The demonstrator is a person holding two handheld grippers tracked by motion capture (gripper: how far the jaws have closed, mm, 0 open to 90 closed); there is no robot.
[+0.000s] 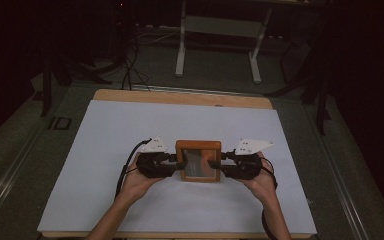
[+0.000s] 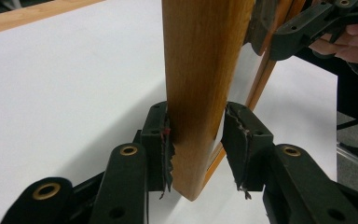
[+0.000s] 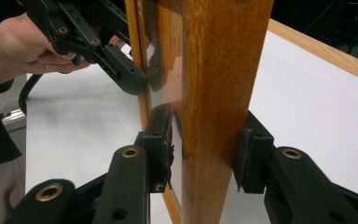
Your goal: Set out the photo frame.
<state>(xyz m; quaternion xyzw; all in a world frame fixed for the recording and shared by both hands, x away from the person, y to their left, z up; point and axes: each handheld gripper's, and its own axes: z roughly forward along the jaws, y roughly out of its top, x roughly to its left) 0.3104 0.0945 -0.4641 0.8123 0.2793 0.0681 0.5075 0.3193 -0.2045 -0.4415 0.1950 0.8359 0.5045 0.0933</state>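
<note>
Frame (image 1: 198,160), wooden with a glass front, sits between the two grippers above the white sheet (image 1: 105,150) that covers the table (image 1: 180,96), near the person's edge. Left gripper (image 1: 180,164) comes at its left side, right gripper (image 1: 215,164) at its right, each held in a hand. In the left gripper view, that gripper (image 2: 196,140) has the frame's (image 2: 200,70) wooden edge between its jaws: the left pad touches the wood, while a narrow gap shows at the right pad, so whether it pinches cannot be told. In the right gripper view, that gripper (image 3: 209,149) has its jaws closed on the frame's (image 3: 219,93) opposite edge, one pad on the glass side and the other on the back. The frame stands upright on edge in both gripper views, its lower corner off the sheet.
</note>
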